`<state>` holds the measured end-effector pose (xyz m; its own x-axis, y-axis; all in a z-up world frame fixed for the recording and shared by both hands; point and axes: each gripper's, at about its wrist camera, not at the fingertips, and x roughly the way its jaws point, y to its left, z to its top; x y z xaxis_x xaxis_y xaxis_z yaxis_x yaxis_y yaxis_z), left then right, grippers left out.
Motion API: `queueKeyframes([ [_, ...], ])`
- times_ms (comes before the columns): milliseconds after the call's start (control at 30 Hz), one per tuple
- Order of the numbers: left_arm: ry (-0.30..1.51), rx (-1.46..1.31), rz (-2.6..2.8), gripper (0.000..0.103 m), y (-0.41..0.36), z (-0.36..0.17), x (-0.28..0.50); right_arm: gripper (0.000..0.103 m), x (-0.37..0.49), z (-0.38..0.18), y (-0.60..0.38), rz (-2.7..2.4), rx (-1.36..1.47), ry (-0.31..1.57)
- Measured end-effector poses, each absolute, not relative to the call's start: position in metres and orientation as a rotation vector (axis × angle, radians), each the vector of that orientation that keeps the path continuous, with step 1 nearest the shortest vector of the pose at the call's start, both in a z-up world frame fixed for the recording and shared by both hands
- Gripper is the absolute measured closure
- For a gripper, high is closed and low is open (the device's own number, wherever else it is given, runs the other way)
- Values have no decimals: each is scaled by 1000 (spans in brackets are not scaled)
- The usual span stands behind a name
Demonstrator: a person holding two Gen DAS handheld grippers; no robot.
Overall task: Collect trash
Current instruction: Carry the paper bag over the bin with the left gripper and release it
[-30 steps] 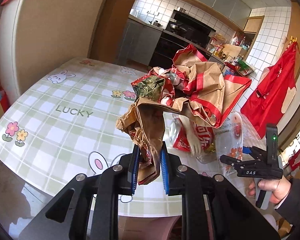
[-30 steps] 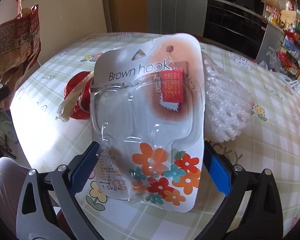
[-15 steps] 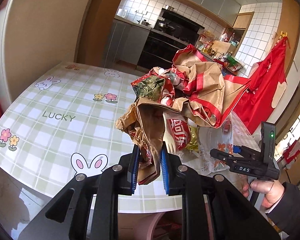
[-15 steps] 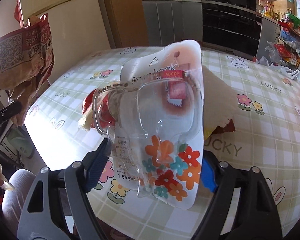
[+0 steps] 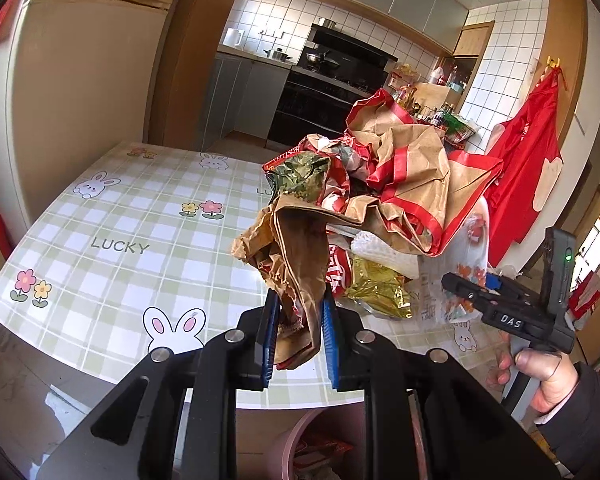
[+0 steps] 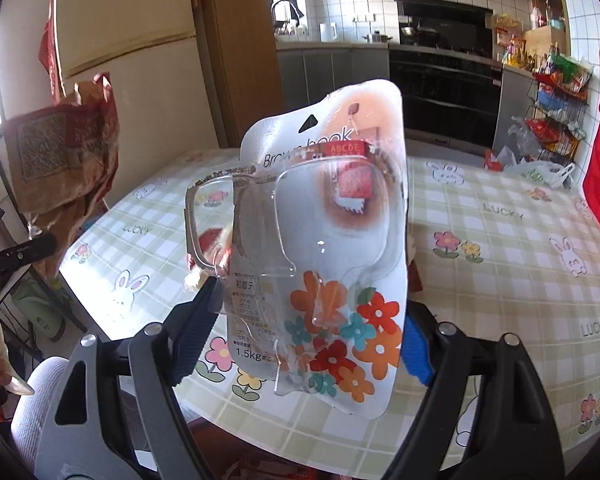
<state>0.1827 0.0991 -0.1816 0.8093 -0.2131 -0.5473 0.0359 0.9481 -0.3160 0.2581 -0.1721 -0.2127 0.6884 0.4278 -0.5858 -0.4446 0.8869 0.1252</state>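
While my right gripper [image 6: 306,344] clamps the "Brown hook" blister pack [image 6: 324,240] marked "1.5kg", lifted above the "LUCKY" table [image 6: 500,280] edge, my left gripper [image 5: 299,336] pinches a crumpled brown paper bag [image 5: 384,192].

Pink round bin [image 5: 296,440] under bench edge: mostly hidden behind left hand-held gripper [image 5: 298,336]; contents perhaps red wrappers, unclear.
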Motion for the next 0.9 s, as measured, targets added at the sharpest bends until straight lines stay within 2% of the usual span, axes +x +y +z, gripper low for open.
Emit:
queueKeyframes([
  [567,629,-264,-241,83,53,-140,119,24,150,-105,-232,455,88,388],
  [900,725,-235,-342,83,10,-166,72,24,84,-82,-250,442,79,327],
])
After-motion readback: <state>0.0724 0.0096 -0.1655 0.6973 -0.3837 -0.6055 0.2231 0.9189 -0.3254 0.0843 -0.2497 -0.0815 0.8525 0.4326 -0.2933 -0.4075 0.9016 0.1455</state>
